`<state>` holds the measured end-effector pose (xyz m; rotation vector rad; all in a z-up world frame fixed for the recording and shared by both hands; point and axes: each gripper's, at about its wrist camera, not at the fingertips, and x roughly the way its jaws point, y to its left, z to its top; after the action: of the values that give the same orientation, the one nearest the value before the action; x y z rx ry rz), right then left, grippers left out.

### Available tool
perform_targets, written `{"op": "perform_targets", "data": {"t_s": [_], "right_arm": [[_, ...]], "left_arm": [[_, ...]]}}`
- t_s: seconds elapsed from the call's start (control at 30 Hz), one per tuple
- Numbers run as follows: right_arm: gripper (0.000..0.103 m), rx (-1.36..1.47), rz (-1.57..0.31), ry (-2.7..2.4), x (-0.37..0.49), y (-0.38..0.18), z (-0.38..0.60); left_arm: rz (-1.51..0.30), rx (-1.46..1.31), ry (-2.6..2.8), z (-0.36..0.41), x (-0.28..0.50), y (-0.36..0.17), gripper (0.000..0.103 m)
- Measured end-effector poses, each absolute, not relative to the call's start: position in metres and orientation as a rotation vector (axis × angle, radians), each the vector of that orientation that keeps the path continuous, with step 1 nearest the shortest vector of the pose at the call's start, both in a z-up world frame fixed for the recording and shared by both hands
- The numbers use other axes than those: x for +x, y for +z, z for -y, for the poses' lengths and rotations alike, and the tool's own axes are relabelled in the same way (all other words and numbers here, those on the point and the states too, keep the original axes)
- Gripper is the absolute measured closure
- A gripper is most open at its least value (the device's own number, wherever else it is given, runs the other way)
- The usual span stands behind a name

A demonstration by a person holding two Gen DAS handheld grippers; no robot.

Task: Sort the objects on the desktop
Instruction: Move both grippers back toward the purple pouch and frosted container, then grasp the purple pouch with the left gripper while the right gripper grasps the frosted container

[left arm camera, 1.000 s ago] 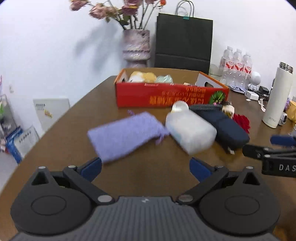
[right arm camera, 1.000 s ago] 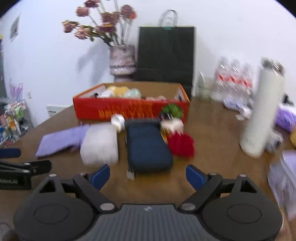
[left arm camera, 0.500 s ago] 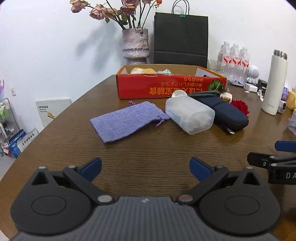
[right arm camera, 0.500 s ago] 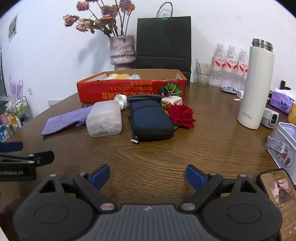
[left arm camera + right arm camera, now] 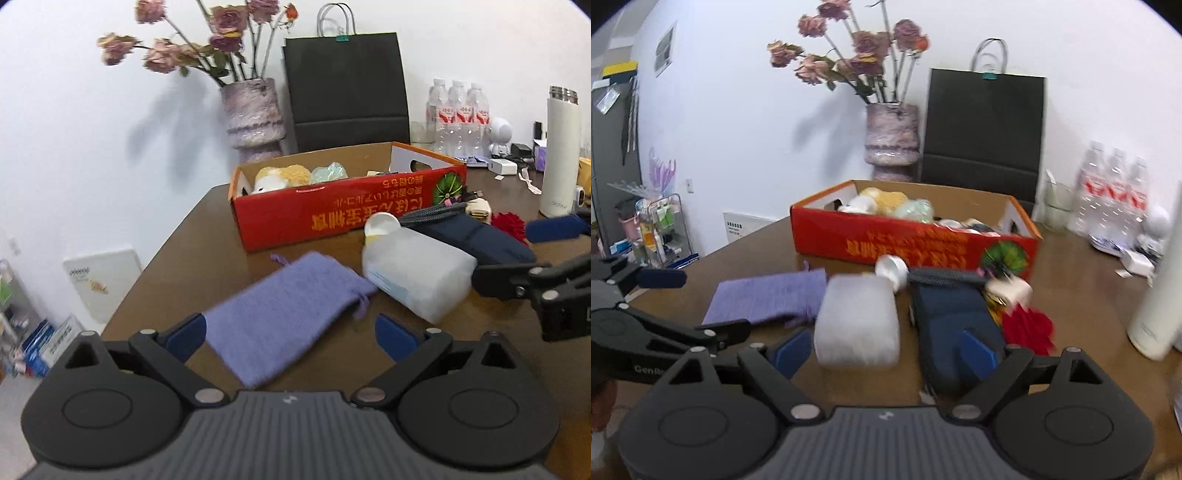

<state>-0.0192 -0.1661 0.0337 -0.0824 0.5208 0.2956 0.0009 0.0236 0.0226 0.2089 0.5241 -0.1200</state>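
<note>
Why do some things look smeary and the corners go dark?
Left wrist view: the purple pouch is motion-blurred. Right wrist view: the red flower and water bottles are smeared. Both views: the fisheye lens darkens corners and bends edges.

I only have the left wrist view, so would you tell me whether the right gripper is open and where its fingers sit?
Observer: The right gripper is open and holds nothing. One finger is beside the plastic container, and the other is over the near end of the navy pouch.
Operator: Thank you. Does the red box hold anything behind its front wall towards the right end?
Observer: Yes, the red box has several small items lying there, but they are too blurred to identify.
</note>
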Motion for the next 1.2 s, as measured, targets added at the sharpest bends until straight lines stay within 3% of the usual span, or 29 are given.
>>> {"op": "perform_targets", "data": {"t_s": [0.4,0.57,0.7,0.77,0.83,0.87,1.03,1.13,1.2], "right_arm": [[0.023,-0.106,-0.621,0.338,0.039,0.023,0.137],[0.035,-0.114,-0.655,0.352,0.046,0.017,0.133],[0.036,-0.112,-0.664,0.347,0.047,0.014,0.131],[0.036,-0.117,-0.662,0.349,0.045,0.014,0.131],[0.036,-0.117,-0.663,0.359,0.038,0.014,0.131],[0.036,-0.121,-0.663,0.362,0.032,0.014,0.131],[0.035,-0.168,-0.673,0.391,-0.008,0.017,0.137],[0.022,-0.147,-0.668,0.392,-0.020,0.021,0.141],[0.025,-0.120,-0.681,0.387,-0.016,0.020,0.139]], "left_arm": [[-0.658,0.254,-0.323,-0.041,0.101,0.005,0.002],[-0.730,0.134,-0.387,-0.055,0.117,0.000,0.004],[-0.696,0.143,-0.378,-0.055,0.103,0.002,0.031],[-0.689,0.134,-0.369,-0.054,0.090,0.005,0.053],[-0.687,0.127,-0.342,-0.051,0.075,0.007,0.088],[-0.682,0.133,-0.319,-0.050,0.064,0.008,0.095],[-0.658,-0.001,-0.249,-0.057,0.012,0.018,0.096],[-0.626,-0.103,-0.220,-0.061,-0.011,0.026,0.096],[-0.600,-0.126,-0.203,-0.062,-0.015,0.034,0.096]]}}
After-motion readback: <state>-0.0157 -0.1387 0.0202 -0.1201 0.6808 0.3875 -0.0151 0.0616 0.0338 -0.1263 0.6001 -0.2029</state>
